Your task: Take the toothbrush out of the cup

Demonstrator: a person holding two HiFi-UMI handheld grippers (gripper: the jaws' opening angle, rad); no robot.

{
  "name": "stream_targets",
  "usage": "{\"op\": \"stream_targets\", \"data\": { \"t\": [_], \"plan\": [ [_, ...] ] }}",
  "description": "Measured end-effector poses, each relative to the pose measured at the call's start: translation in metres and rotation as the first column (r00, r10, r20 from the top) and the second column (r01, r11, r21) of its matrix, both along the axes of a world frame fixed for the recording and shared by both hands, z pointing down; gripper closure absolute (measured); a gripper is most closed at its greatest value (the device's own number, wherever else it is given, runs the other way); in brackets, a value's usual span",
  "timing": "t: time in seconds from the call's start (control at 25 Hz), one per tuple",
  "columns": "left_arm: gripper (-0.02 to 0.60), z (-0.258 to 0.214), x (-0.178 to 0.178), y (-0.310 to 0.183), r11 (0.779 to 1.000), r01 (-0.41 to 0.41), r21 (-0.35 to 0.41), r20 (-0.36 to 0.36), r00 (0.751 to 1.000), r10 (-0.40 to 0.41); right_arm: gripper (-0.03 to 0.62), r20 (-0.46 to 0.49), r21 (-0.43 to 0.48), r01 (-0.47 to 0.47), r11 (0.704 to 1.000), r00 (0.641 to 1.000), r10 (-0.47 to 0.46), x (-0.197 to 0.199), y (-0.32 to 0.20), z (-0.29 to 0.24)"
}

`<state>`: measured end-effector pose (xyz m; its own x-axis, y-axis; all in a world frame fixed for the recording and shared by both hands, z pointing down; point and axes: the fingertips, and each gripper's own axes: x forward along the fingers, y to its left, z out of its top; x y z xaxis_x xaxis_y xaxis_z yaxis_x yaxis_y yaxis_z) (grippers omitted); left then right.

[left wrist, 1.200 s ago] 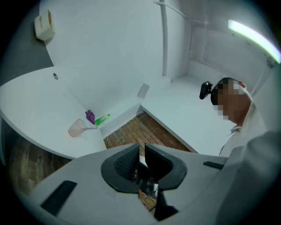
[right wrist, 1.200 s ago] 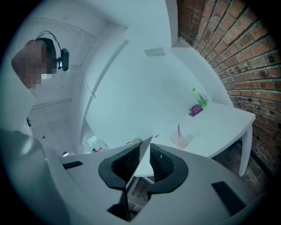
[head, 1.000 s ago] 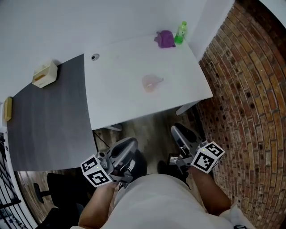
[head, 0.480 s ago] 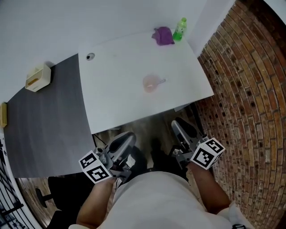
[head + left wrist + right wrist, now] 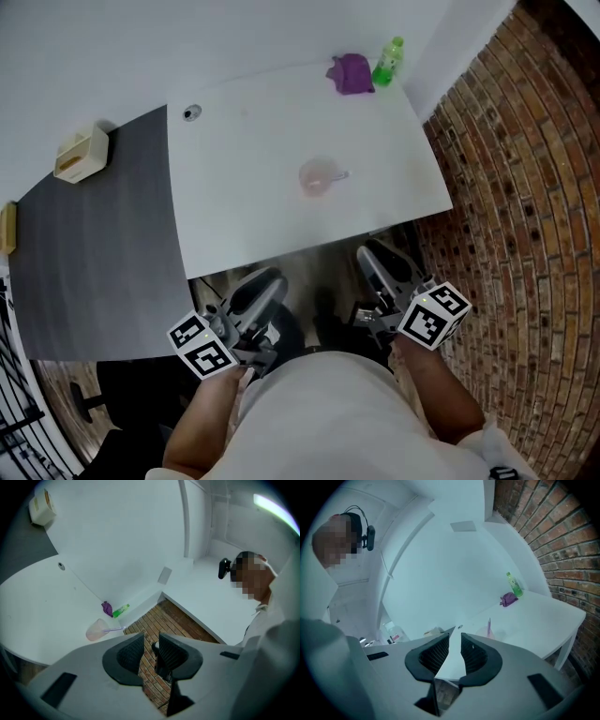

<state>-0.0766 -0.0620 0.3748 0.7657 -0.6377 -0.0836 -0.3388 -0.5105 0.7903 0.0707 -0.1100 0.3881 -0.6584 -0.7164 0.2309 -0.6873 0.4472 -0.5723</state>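
Observation:
A translucent pink cup (image 5: 315, 176) stands near the middle of the white table (image 5: 234, 197), and a pale purple toothbrush (image 5: 338, 174) leans out of it to the right. The left gripper view shows the cup (image 5: 96, 630) and toothbrush (image 5: 113, 629) far off. In the right gripper view the toothbrush (image 5: 489, 626) sticks up just beyond the jaws. My left gripper (image 5: 269, 281) and right gripper (image 5: 369, 257) hang below the table's near edge, close to the person's body. Both are shut with nothing held, well short of the cup.
A purple crumpled object (image 5: 352, 73) and a green bottle (image 5: 387, 60) sit at the table's far right corner. A dark grey table (image 5: 94, 244) adjoins on the left and carries a beige box (image 5: 80, 155). A brick floor (image 5: 506, 234) lies to the right.
The head view has shifted slightly. Both grippers stay low near the body with only small drift. The cup and toothbrush have not moved.

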Motion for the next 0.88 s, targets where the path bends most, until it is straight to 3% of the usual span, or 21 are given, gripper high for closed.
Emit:
{"op": "stream_targets", "data": {
  "t": [0.52, 0.88],
  "plan": [
    [0.505, 0.013, 0.015, -0.029, 0.999, -0.028, -0.021, 0.022, 0.999, 0.028, 0.534, -0.052, -0.044, -0.043, 0.998, 0.998, 0.041, 0.015, -0.032, 0.016],
    [0.505, 0.027, 0.012, -0.051, 0.999, -0.017, -0.043, 0.043, 0.999, 0.019, 0.534, -0.062, -0.068, -0.039, 0.997, 0.997, 0.035, 0.005, -0.057, 0.031]
  ]
}}
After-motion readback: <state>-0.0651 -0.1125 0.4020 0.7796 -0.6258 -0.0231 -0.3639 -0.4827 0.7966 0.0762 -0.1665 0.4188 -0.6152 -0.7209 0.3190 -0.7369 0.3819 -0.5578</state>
